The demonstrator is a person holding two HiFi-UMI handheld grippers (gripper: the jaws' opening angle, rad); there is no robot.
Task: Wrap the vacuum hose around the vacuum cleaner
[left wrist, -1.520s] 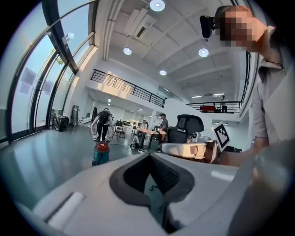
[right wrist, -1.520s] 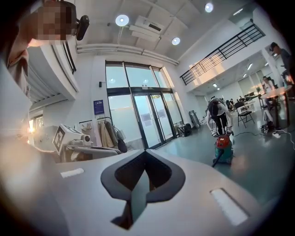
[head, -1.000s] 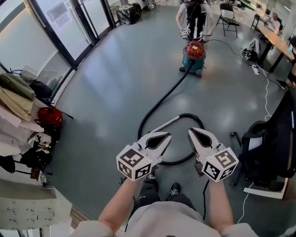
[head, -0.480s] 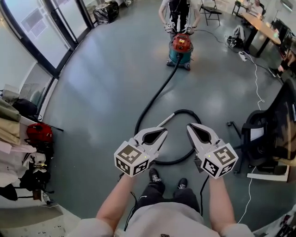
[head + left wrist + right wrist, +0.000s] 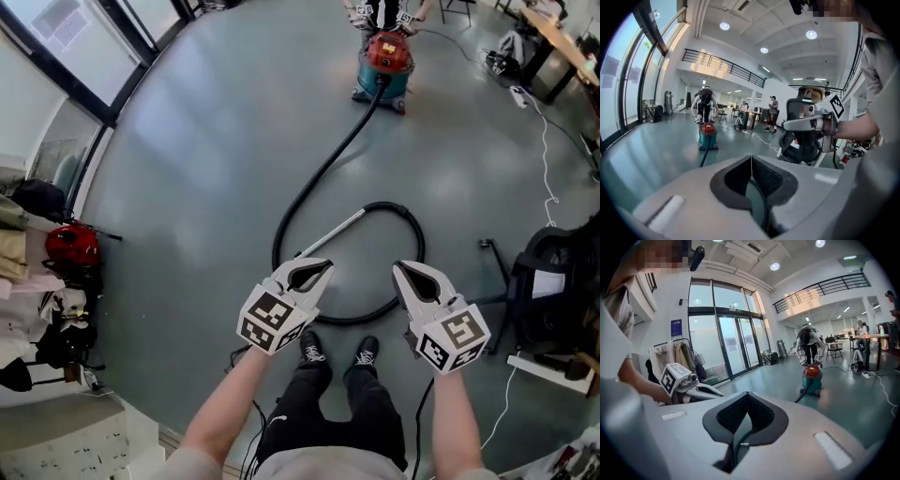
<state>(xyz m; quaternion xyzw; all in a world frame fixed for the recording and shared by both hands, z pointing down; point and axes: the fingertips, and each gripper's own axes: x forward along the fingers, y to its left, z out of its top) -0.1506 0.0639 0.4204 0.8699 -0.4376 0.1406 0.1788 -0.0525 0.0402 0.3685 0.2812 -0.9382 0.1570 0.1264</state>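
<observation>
A white cable point(image 5: 545, 150) lies near a black chair point(image 5: 567, 258)

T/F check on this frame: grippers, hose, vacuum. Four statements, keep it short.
1. The left gripper and right gripper are both shut and empty. True.
2. The hose is already wound around the vacuum cleaner. False: it trails from it and lies in a loop on the floor.
3. The vacuum cleaner has a red top. True.
4. The left gripper grips the metal wand. False: the wand lies on the floor.
</observation>
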